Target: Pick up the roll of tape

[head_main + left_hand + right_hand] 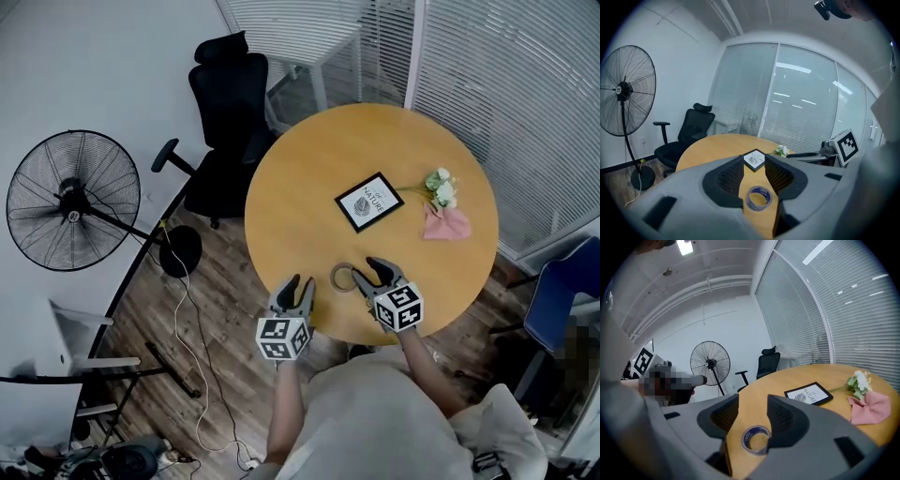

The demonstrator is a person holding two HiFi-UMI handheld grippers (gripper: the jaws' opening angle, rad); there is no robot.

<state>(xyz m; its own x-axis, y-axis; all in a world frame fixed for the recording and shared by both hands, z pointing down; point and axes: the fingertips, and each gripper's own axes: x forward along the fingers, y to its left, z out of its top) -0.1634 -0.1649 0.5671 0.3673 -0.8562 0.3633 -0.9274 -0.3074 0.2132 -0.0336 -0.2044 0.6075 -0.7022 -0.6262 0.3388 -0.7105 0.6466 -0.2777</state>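
The roll of tape (344,277), a flat ring with a blue edge, lies on the round wooden table (309,178) near its front edge. My right gripper (372,273) hovers just right of it, open, with its left finger close beside the ring. The left gripper (294,287) is open at the table's rim, left of the roll and apart from it. The left gripper view has the tape (759,198) lying low between the spread jaws of the gripper (753,164). Seen from the right gripper (753,411), the roll (756,439) is partly hidden behind the right jaw.
A black-framed picture (369,201) lies mid-table. White flowers (440,187) and a pink cloth (447,223) sit at its right side. A black office chair (225,122) and a standing fan (73,201) are to the left. A blue chair (562,300) is at the right.
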